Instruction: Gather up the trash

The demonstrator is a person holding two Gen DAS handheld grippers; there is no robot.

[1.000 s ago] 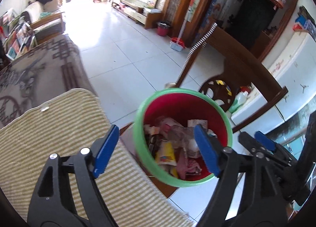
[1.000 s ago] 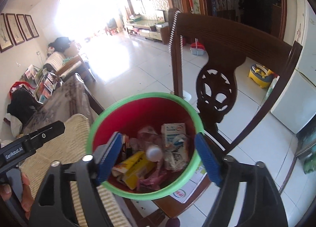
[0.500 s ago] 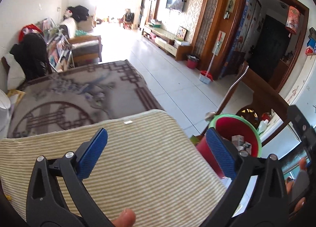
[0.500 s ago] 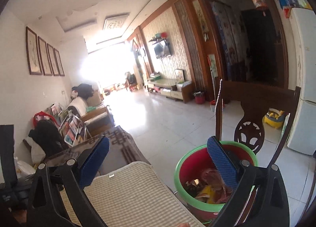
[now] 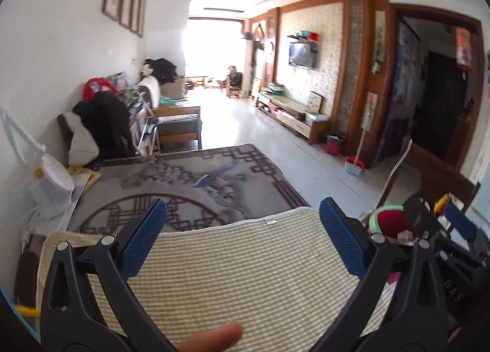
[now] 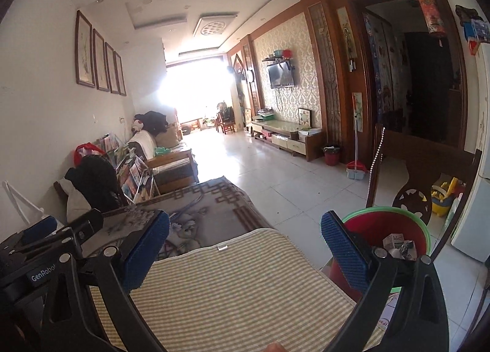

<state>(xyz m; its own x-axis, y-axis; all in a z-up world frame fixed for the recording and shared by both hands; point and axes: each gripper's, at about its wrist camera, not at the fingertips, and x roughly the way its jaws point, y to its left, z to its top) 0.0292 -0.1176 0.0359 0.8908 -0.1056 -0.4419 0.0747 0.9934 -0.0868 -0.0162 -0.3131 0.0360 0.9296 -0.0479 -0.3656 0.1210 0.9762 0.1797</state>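
A red bin with a green rim (image 6: 395, 223) stands at the right edge of the table and holds several pieces of trash (image 6: 398, 245). It also shows in the left wrist view (image 5: 389, 220), partly hidden by the right gripper. My left gripper (image 5: 243, 240) is open and empty above a striped mat (image 5: 245, 275). My right gripper (image 6: 245, 251) is open and empty above the same mat (image 6: 232, 290), left of the bin.
A patterned grey cloth (image 5: 190, 180) covers the table beyond the mat. A wooden chair (image 6: 422, 174) stands behind the bin. A white bag (image 5: 52, 189) sits at the left. Tiled floor (image 6: 275, 174) and a sofa (image 6: 165, 150) lie further off.
Both grippers have pulled up and back from over the bin, and now face down the room over the striped mat. The bin has shifted to the right edge of both views.
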